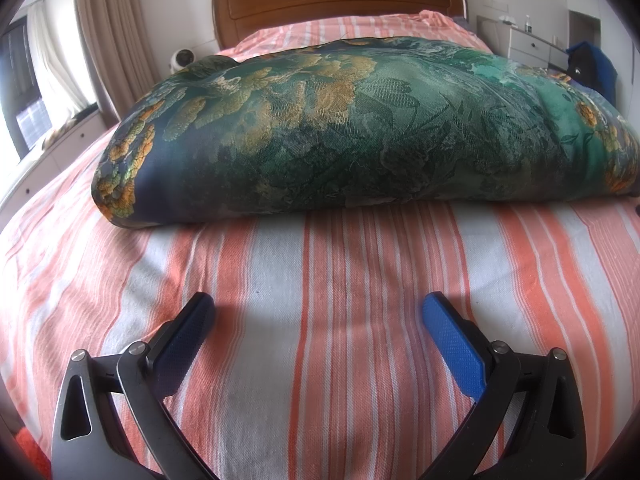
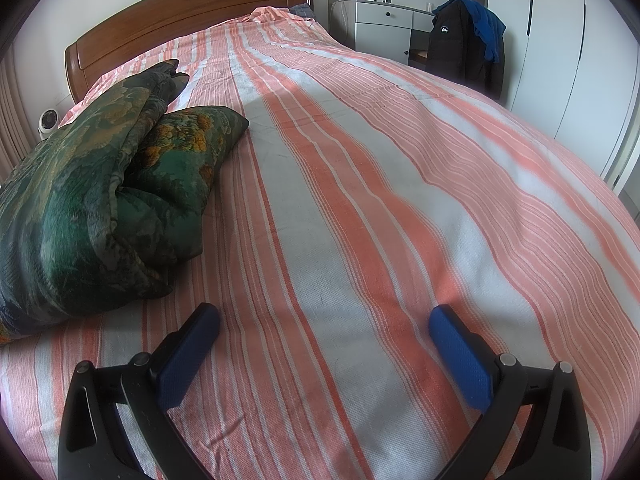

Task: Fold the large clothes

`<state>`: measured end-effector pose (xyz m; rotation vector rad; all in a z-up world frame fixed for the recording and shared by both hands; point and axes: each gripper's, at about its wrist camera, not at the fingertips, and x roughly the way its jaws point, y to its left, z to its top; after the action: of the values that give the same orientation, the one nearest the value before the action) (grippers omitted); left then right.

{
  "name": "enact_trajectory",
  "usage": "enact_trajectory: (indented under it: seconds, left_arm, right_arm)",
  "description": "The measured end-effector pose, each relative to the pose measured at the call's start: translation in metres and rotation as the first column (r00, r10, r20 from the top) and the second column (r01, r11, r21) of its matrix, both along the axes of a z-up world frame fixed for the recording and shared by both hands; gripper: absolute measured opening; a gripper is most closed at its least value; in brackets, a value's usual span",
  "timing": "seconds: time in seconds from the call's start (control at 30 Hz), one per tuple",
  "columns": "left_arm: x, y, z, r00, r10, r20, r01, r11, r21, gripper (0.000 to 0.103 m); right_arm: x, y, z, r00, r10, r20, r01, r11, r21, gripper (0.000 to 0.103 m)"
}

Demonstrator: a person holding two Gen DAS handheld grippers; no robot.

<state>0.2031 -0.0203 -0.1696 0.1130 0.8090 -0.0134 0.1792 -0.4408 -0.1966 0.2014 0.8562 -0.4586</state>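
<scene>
Green brocade quilt (image 1: pixel 360 128) lies folded in a thick bundle on the striped bed (image 1: pixel 320 300), its long axis crosswise. Left tongs (image 1: pixel 318 320) face it squarely, just ahead; right tongs (image 2: pixel 324 332) see it off left (both spread, empty), so left looks nearer

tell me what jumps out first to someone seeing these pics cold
The folded green floral quilt dominates: a dark, bulky bundle lying on the orange-and-white striped bedsheet, with the wooden headboard beyond it. Next come the two open grippers, left gripper and right gripper, both empty, with blue pads spread above the sheet, short of the quilt. A dark jacket hangs by the white cabinet.
</scene>
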Motion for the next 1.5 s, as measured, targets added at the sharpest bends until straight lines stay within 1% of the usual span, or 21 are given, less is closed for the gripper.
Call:
enact_trajectory:
  seconds: [0.37,0.83,1.0,1.07,1.23,1.33,1.5]
  left_arm:
    - [0.000,0.006,-0.002,1.000,-0.002,0.008,0.002,1.000,-0.022,0.103]
    - [0.008,0.014,0.006,0.999,-0.008,-0.046,0.007,1.000,-0.028,0.103]
    - [0.002,0.023,0.016,0.994,-0.046,-0.096,0.043,0.998,-0.040,0.103]
    - [-0.004,0.024,0.019,0.993,-0.055,-0.104,0.051,0.998,-0.041,0.103]
    - [-0.011,0.042,0.028,0.993,-0.041,-0.109,0.035,0.998,-0.057,0.103]
    - [-0.018,0.054,0.035,0.995,-0.021,-0.098,0.012,0.996,-0.085,0.103]
    - [-0.022,0.082,0.049,0.996,0.023,-0.081,-0.033,0.991,-0.128,0.103]
  right_arm:
    - [0.000,0.000,0.000,1.000,0.000,0.000,0.000,1.000,0.000,0.103]
    - [0.000,0.000,0.000,1.000,0.001,0.002,-0.001,1.000,-0.001,0.103]
    - [0.003,0.002,0.000,1.000,0.000,-0.019,-0.001,1.000,-0.014,0.103]
    - [0.003,0.002,0.000,1.000,0.001,-0.017,-0.001,1.000,-0.014,0.103]
    - [0.005,-0.001,0.001,1.000,0.007,-0.029,-0.007,1.000,-0.002,0.103]
    - [0.007,-0.004,0.001,0.999,0.034,-0.036,-0.034,0.999,0.012,0.103]
    - [0.010,-0.015,0.005,0.988,0.145,-0.053,-0.141,0.987,0.072,0.103]
